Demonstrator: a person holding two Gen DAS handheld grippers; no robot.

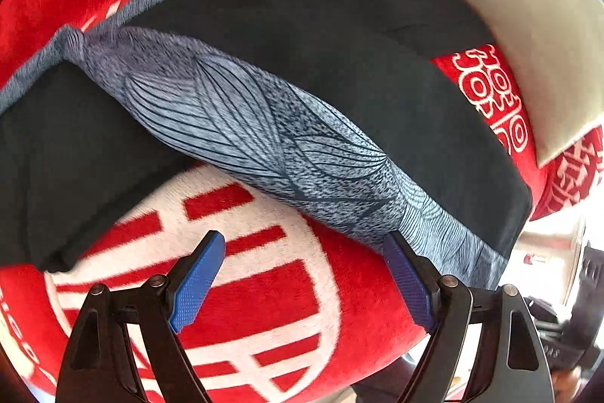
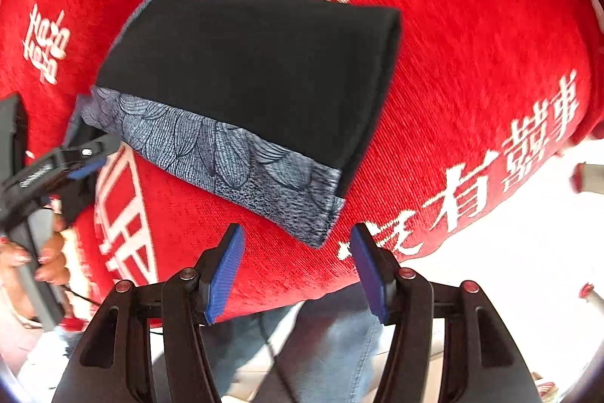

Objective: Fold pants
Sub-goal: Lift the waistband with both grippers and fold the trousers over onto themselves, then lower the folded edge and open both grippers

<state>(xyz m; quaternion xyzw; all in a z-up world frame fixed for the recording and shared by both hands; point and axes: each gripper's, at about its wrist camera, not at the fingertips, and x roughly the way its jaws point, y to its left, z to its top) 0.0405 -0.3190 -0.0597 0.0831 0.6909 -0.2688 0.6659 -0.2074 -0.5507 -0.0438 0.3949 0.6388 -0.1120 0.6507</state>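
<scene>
Left wrist | pants on red blanket, cushion beside | both claws agape

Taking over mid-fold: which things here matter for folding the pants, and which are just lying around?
For the job:
- pants, black with a grey patterned waistband
- left gripper, open
- right gripper, open

Lying about:
- red blanket underneath
- beige pillow

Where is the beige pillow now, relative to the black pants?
The beige pillow lies at the upper right of the left wrist view, on the red blanket, overlapping the far right edge of the black pants.
</scene>
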